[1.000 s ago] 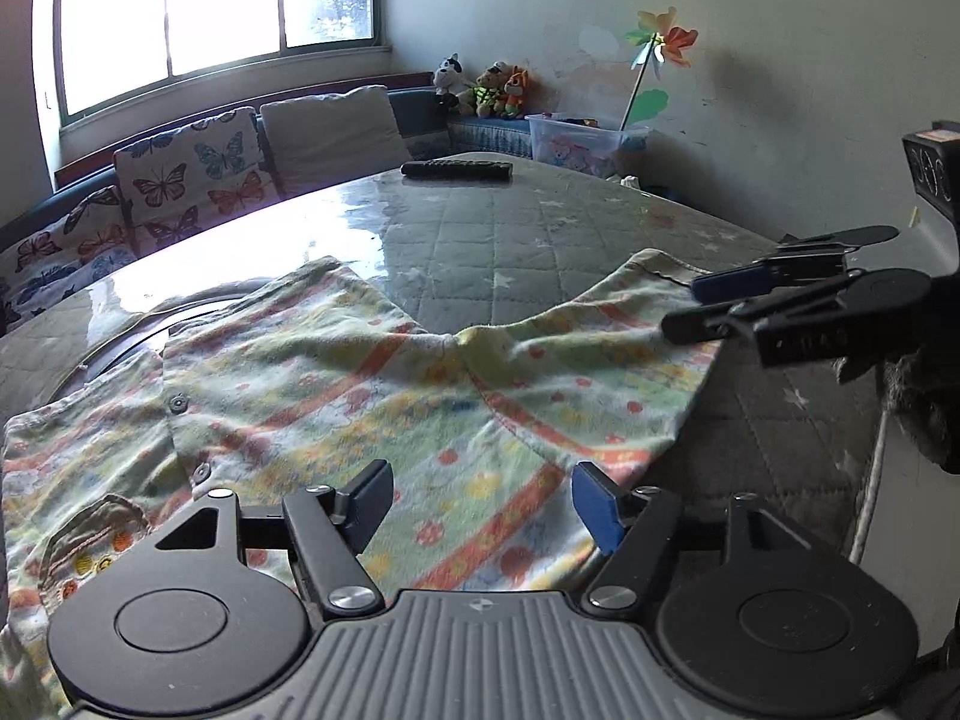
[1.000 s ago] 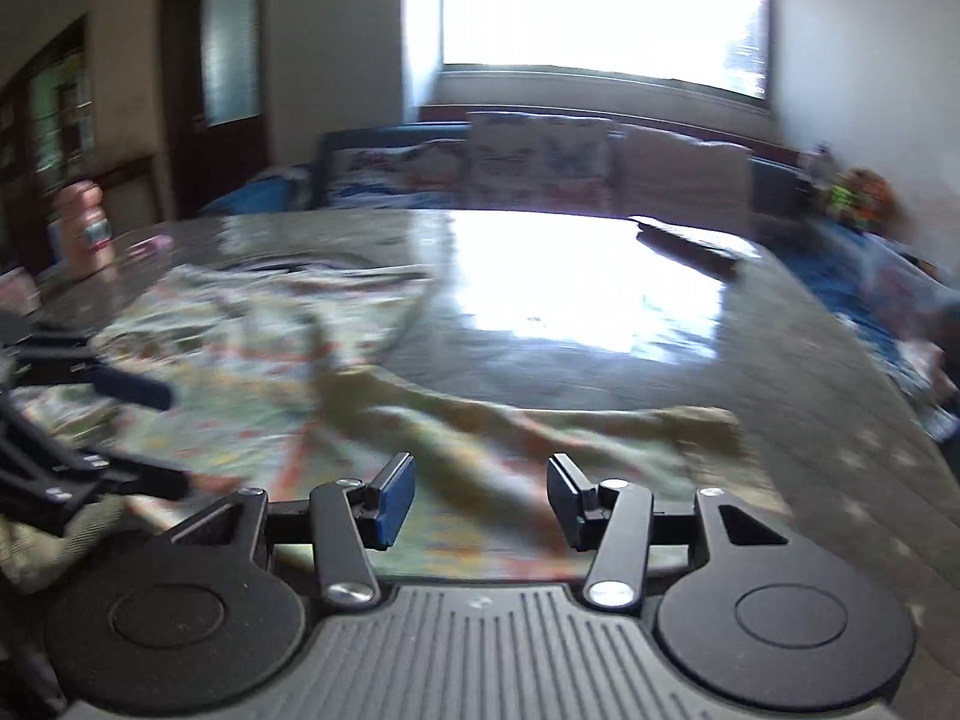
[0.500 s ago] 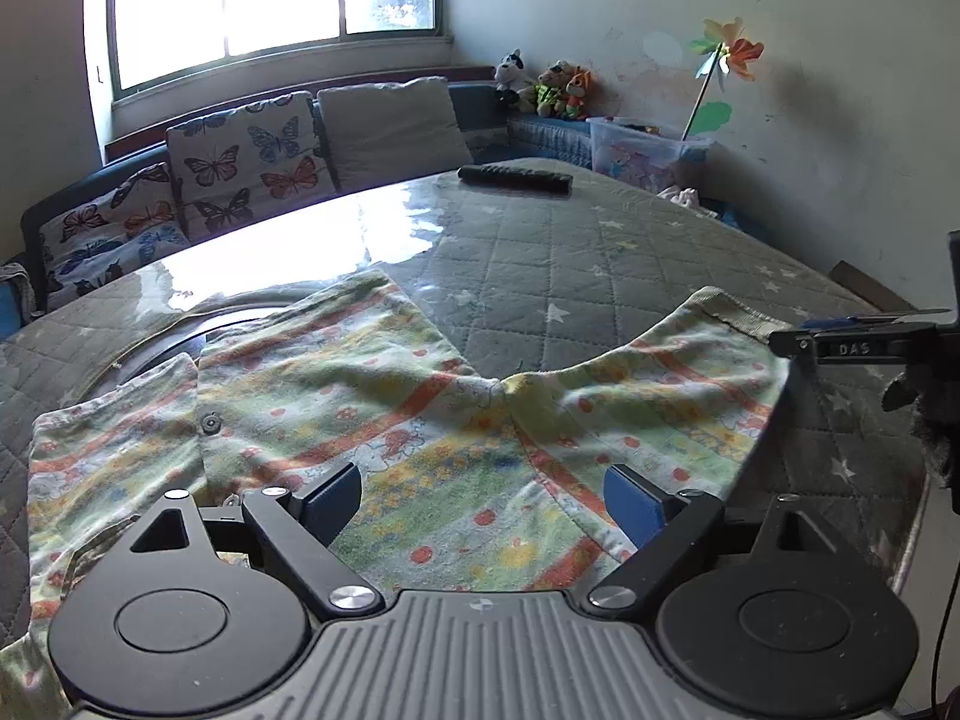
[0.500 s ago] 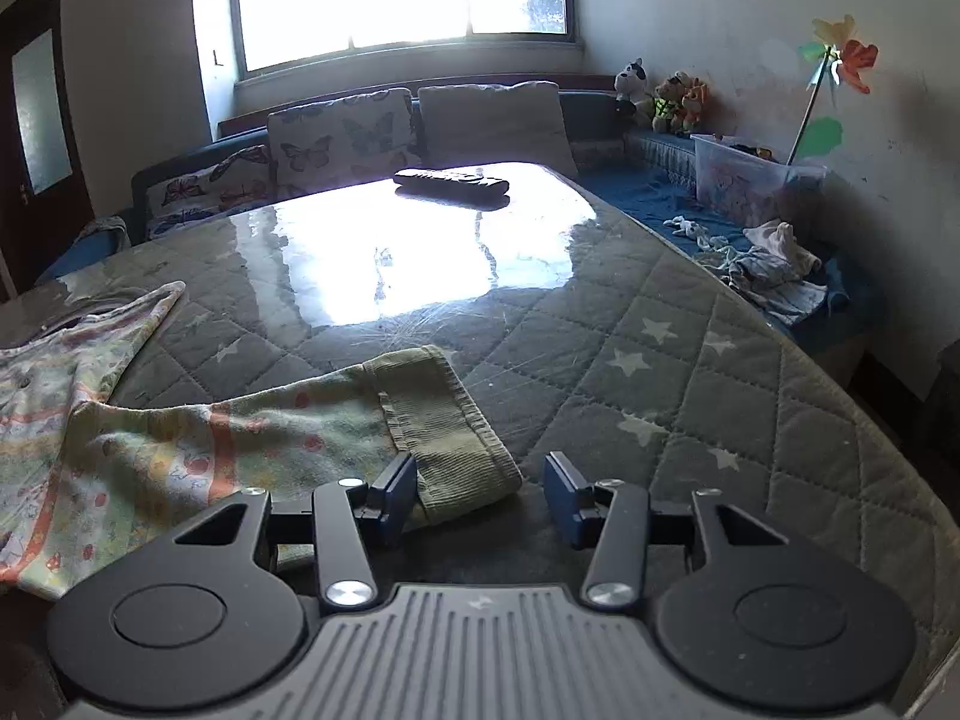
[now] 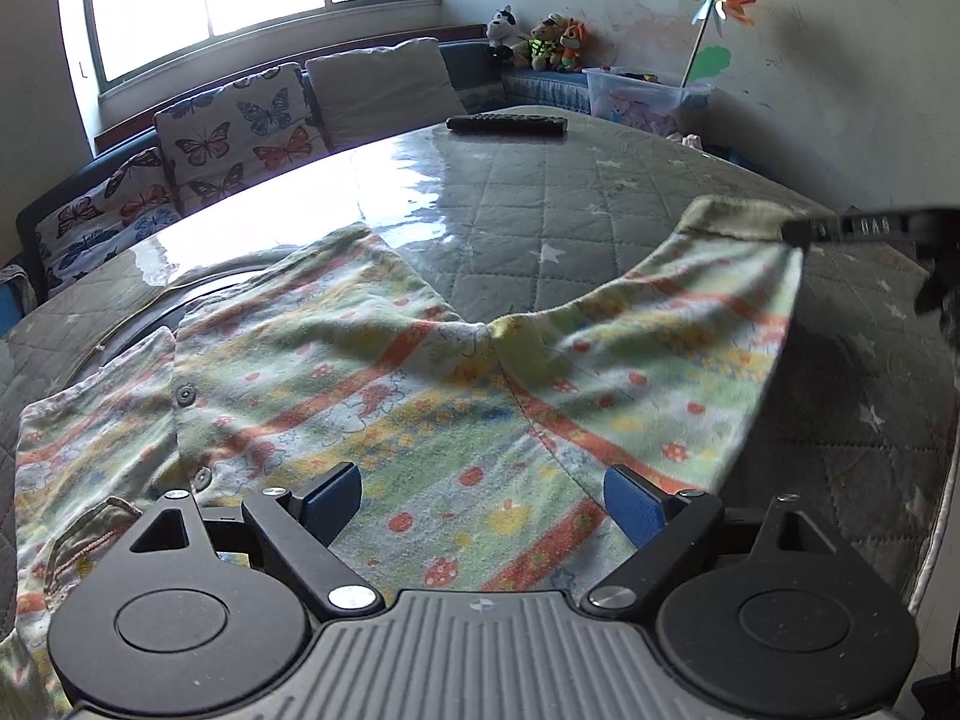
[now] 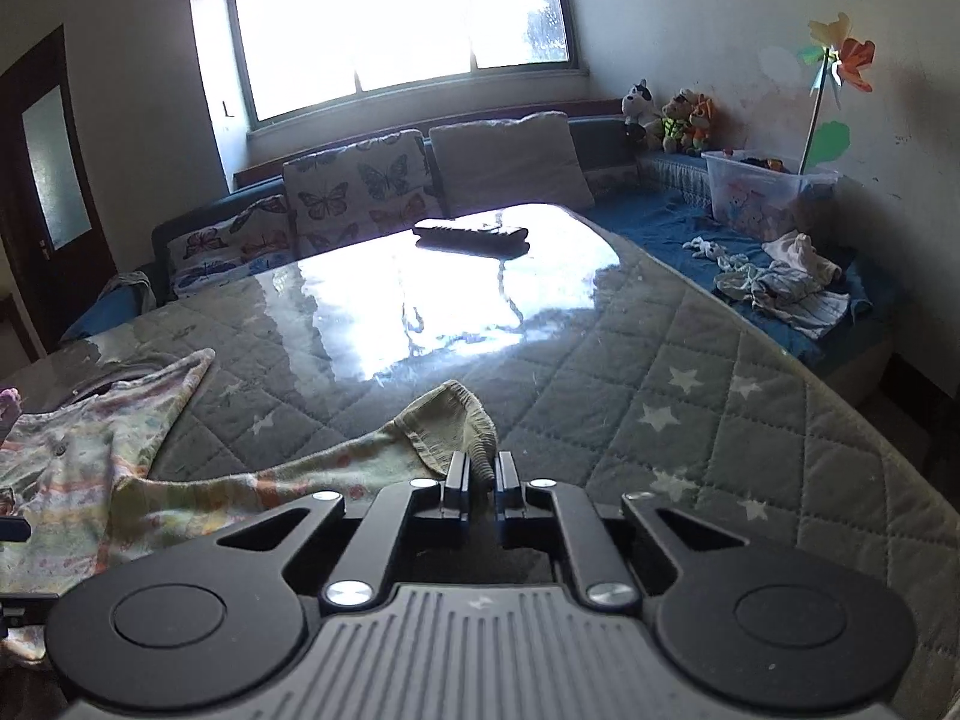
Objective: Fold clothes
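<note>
A child's patterned shirt with orange, green and yellow stripes lies spread on the quilted table. My left gripper is open and empty, low over the shirt's near body. My right gripper is shut on the green cuff of the right sleeve and holds it lifted off the table. In the left wrist view the right gripper shows at the right edge, pinching the cuff with the sleeve hanging taut below it.
A black remote control lies at the far side of the table. The table's edge runs close on the right. A sofa with butterfly cushions stands behind, and loose clothes and a plastic box lie on the right bench.
My right gripper has closed on the sleeve cuff and lifted it off the table. My left gripper has opened a little wider and stays over the shirt.
</note>
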Demonstrator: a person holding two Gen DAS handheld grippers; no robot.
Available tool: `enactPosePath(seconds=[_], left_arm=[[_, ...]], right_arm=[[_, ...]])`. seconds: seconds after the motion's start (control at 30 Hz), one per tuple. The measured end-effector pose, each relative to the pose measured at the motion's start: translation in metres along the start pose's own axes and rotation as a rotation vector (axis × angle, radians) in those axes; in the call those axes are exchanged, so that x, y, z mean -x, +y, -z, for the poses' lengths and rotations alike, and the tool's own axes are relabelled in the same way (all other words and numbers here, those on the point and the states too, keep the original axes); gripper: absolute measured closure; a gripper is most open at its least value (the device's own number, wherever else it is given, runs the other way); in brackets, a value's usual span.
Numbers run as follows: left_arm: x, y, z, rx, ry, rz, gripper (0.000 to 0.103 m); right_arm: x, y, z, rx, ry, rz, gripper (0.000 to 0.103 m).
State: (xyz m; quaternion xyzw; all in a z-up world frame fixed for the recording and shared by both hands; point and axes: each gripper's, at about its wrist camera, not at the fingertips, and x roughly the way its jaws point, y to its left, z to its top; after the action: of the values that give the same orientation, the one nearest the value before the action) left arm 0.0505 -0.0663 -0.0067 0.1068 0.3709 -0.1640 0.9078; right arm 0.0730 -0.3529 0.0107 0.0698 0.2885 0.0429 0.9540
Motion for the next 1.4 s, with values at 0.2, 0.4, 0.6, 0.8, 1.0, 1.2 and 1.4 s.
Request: enactPosePath(seconds=[0.2, 0.4, 0.6, 0.8, 1.0, 1.2, 1.4], left_arm=[[-0.002, -0.002, 0.003, -0.012, -0.002, 0.0, 0.013], [0.009, 0.003, 0.0, 0.009, -0.036, 0.005, 0.013], [0.033, 0.017, 0.0, 0.053, -0.097, -0.008, 0.013], [0.057, 0.045, 0.012, 0.129, -0.141, -0.061, 0.012], [0.078, 0.081, 0.037, 0.232, -0.168, -0.14, 0.008], [0.1, 0.112, 0.065, 0.314, -0.185, -0.213, 0.001], [0.111, 0.134, 0.084, 0.383, -0.184, -0.256, 0.0]], right_arm=[[0.003, 0.003, -0.008, 0.002, -0.012, -0.004, 0.096], [0.006, 0.007, -0.016, 0.004, -0.024, -0.008, 0.096], [0.033, 0.035, -0.045, 0.042, -0.1, -0.093, 0.096], [0.063, 0.094, -0.07, 0.149, -0.175, -0.248, 0.096], [0.067, 0.176, -0.072, 0.278, -0.163, -0.437, 0.096], [0.059, 0.25, -0.058, 0.405, -0.112, -0.585, 0.096], [0.045, 0.303, -0.022, 0.527, -0.014, -0.675, 0.096]])
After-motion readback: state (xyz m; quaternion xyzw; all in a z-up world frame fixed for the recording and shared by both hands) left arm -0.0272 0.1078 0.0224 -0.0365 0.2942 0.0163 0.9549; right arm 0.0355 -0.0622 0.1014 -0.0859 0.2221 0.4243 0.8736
